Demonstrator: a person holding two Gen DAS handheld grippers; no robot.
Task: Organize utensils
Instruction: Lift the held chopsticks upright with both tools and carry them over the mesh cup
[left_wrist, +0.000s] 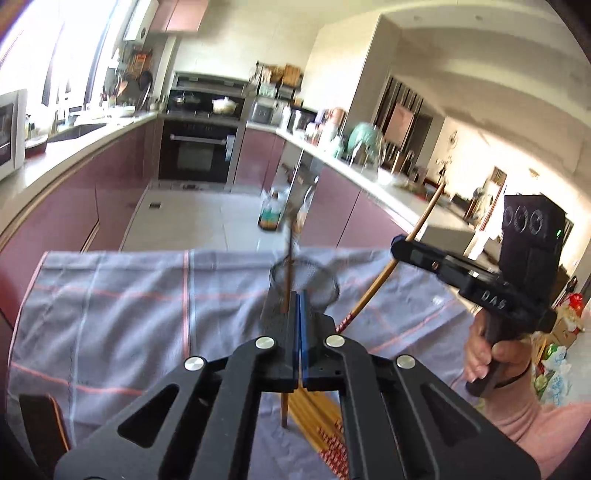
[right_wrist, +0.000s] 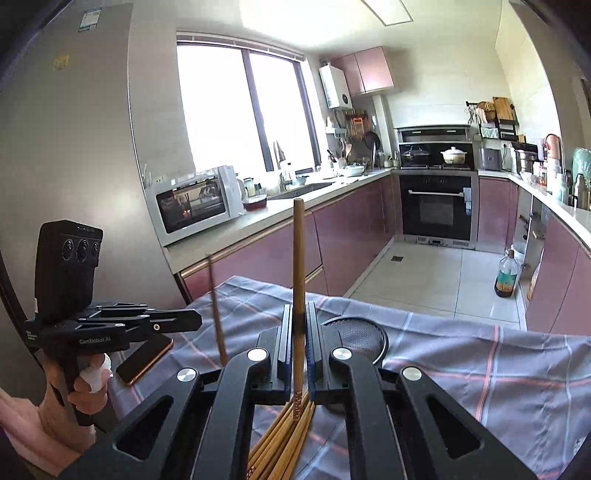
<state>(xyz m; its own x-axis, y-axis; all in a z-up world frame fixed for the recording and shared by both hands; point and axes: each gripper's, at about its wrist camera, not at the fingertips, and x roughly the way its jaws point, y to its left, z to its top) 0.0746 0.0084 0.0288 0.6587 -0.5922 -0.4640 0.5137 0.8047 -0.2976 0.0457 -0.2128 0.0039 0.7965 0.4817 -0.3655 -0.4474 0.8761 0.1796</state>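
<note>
At the centre of the left wrist view, the left gripper (left_wrist: 298, 314) is clenched on a single dark brown chopstick (left_wrist: 287, 280) — thin, blurred, standing nearly upright, its lower end showing below the jaws and its upper end crossing the frame's middle. In the right wrist view the right gripper (right_wrist: 298, 332) is clamped the same way on a light bamboo chopstick (right_wrist: 298, 266), a tan stick held upright whose blunt top reaches the middle of the frame; just under the jaws its lower part bears a small red-brown pattern.

Below each pair of jaws, at the bottom centre of both views, lies a loose bundle of bamboo chopsticks (right_wrist: 284, 435), yellow-tan with the same patterned ends, fanned on a grey-blue checked cloth (left_wrist: 110, 302) with pink lines. Just beyond the jaws stands a black mesh holder (right_wrist: 356, 338), round and open at the top, resting on the cloth.

To the right in the left wrist view, a hand (left_wrist: 491, 354) grips the other tool's handle with its chopstick slanting across the cloth. At lower left of the right wrist view, a phone (right_wrist: 146, 356) with an orange edge lies on the cloth beside the opposite hand (right_wrist: 86, 391).

Farther off — pink kitchen cabinets (right_wrist: 347, 229), a black oven (right_wrist: 436, 206) and a white microwave (right_wrist: 199, 203) on the counter.
</note>
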